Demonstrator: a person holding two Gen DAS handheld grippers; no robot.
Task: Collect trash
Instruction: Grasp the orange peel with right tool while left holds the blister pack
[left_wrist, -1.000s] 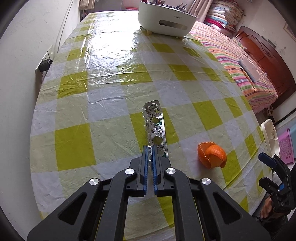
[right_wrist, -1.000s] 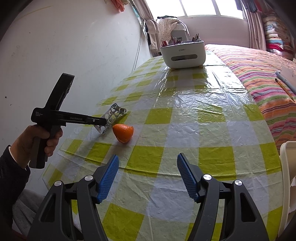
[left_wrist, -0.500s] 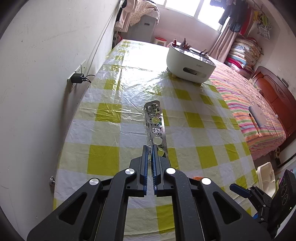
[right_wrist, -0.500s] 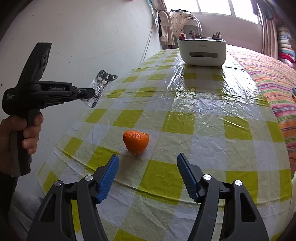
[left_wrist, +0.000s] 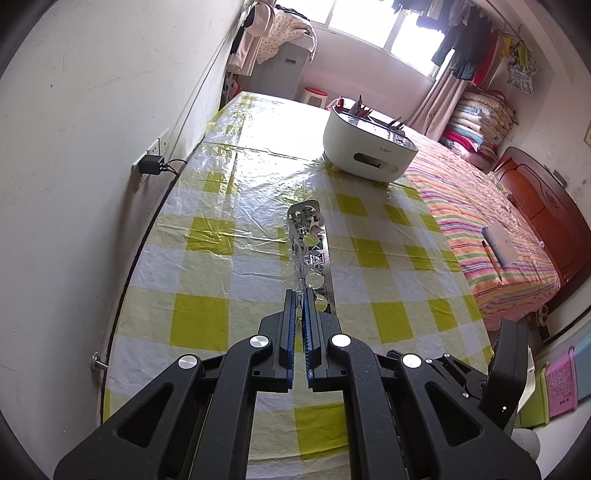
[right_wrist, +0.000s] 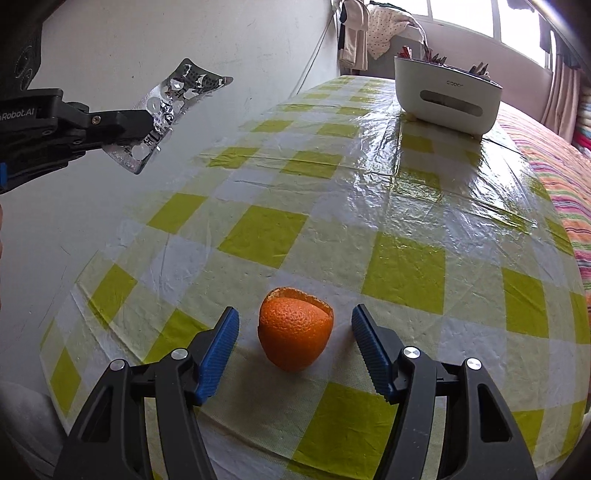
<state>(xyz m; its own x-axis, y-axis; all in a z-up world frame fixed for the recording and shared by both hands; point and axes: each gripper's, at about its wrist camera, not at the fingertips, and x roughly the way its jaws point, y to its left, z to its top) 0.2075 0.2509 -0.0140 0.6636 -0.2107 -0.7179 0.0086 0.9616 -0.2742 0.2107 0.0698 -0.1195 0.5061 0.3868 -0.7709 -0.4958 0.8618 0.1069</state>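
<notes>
A silver, used pill blister pack (left_wrist: 307, 243) sticks out of my left gripper (left_wrist: 299, 295), which is shut on its near end and holds it up above the table. From the right wrist view the same blister pack (right_wrist: 173, 107) hangs in the air at the upper left. An orange peel (right_wrist: 294, 329), cup-shaped, sits on the yellow-checked tablecloth (right_wrist: 402, 266). My right gripper (right_wrist: 295, 328) straddles the peel; its jaws are closing, with gaps still showing between each pad and the peel. A white tabletop bin (right_wrist: 447, 98) stands at the far end of the table.
The white bin (left_wrist: 369, 147) holds several scraps. A wall with a plugged-in charger (left_wrist: 151, 164) runs along the table's left side. A bed with a striped cover (left_wrist: 491, 229) lies to the right. The right gripper's body (left_wrist: 506, 373) shows at the lower right.
My left gripper has lifted the blister pack off the table and tilted up. My right gripper has moved left over the orange peel and its jaws have narrowed around it.
</notes>
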